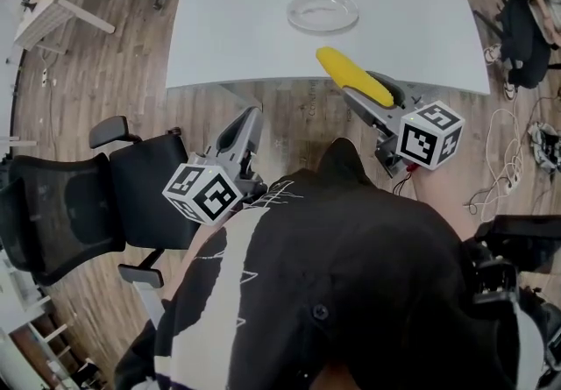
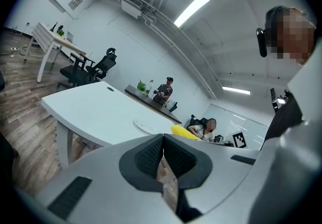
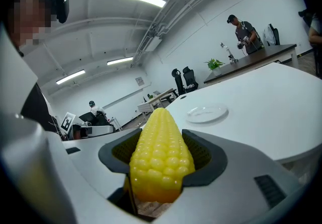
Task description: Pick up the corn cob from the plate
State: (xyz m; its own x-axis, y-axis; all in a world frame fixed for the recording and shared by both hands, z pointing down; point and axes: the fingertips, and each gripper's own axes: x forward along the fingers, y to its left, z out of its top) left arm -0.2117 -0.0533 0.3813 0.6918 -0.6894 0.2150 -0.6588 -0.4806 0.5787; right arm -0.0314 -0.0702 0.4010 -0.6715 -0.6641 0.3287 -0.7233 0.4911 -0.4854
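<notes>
The yellow corn cob (image 1: 353, 75) is clamped in my right gripper (image 1: 372, 92), held in the air over the near edge of the white table (image 1: 263, 29). From the right gripper view the corn cob (image 3: 160, 157) fills the space between the dark pads, tip pointing away. The clear plate (image 1: 323, 11) lies bare on the table beyond it, also seen as the plate (image 3: 207, 113) and the plate (image 2: 146, 127). My left gripper (image 1: 250, 121) hangs lower left, off the table, its jaws pressed together with nothing in them (image 2: 163, 156).
A black office chair (image 1: 79, 195) stands left of me on the wood floor. Cables and a bag (image 1: 526, 29) lie at the right. People stand at a far counter (image 3: 251, 57). More desks and chairs (image 2: 80, 67) line the room.
</notes>
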